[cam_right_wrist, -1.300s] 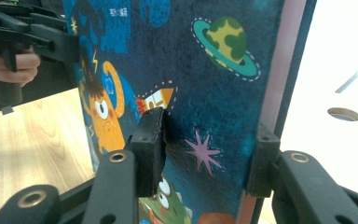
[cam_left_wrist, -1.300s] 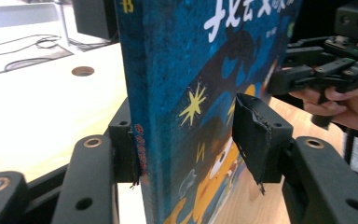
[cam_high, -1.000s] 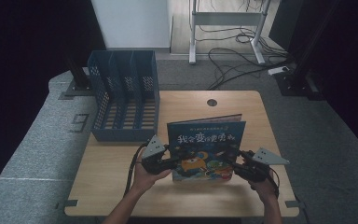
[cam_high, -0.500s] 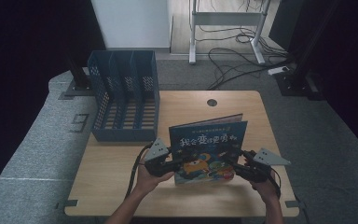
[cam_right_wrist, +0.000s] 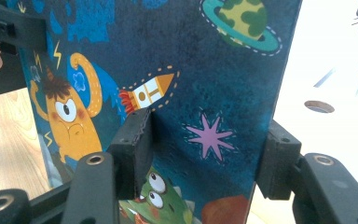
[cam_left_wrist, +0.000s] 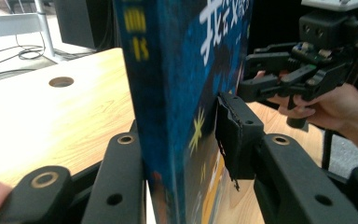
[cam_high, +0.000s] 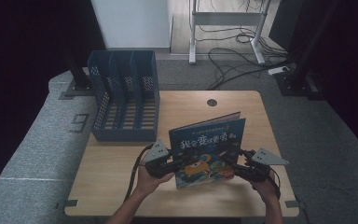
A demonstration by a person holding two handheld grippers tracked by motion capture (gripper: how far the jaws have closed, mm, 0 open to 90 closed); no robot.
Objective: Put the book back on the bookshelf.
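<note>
High view: a picture book (cam_high: 208, 147) with a dark blue cover stands on its lower edge near the front centre of the wooden worktop (cam_high: 121, 182), cover tilted toward the camera, white title characters across the upper half, cartoon figures below. Left gripper (cam_high: 176, 165) sits at the book's lower left side, right gripper (cam_high: 237, 169) at its lower right side; each is held by 1 hand entering from the bottom of the frame, and each carries a grey triangular plate on top. Left gripper view: the book's spine edge (cam_left_wrist: 168, 107) runs vertically through the centre of the frame, between the 2 black jaws. The jaw on the frame's left lies against the book; the jaw on the frame's right presses its pad on the cover, so the jaws are closed onto the book. The other gripper (cam_left_wrist: 279, 70) appears at upper right, held in a hand (cam_left_wrist: 326, 105). Right gripper view: the cover (cam_right_wrist: 168, 70) shows a rocket, a purple star, an orange monster; 1 jaw pad lies on the cover at lower centre-left, the other sits behind the book's edge at lower right, the jaws clamped across it. A blue slotted file rack (cam_high: 123, 95) stands at the upper left of the worktop, well apart from the book. A round cable hole (cam_high: 211, 102) sits near the worktop's far edge.
</note>
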